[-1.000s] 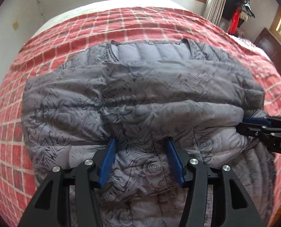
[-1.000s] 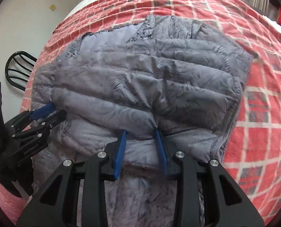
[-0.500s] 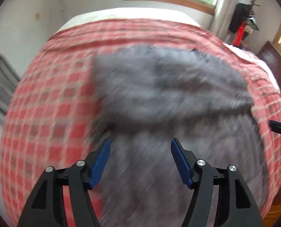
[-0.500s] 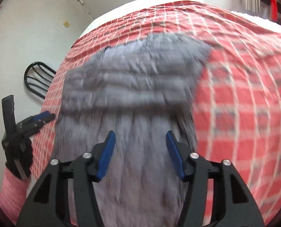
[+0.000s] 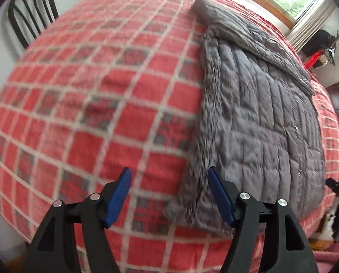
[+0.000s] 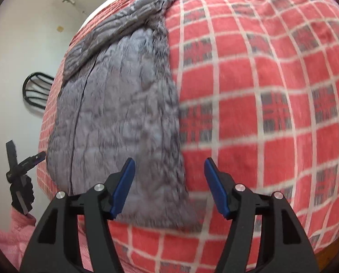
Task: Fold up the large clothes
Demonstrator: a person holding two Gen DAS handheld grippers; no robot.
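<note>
Grey quilted jacket [image 5: 256, 122] lies folded on the red plaid bedspread [image 5: 83, 104], both grippers free of it.

Nearest, the left gripper [image 5: 169, 195] and right gripper [image 6: 168, 186] have just been opening; their blue pads stand apart and hold nothing. The jacket fills the right of the left view and the left of the right view. It looks puffy, light and slippery, so the long side edges seem the best hold. Upper left stands a chair [image 5: 30, 6].

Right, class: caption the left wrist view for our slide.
Open left gripper above a red checked bedspread, beside a folded grey jacket.
</note>
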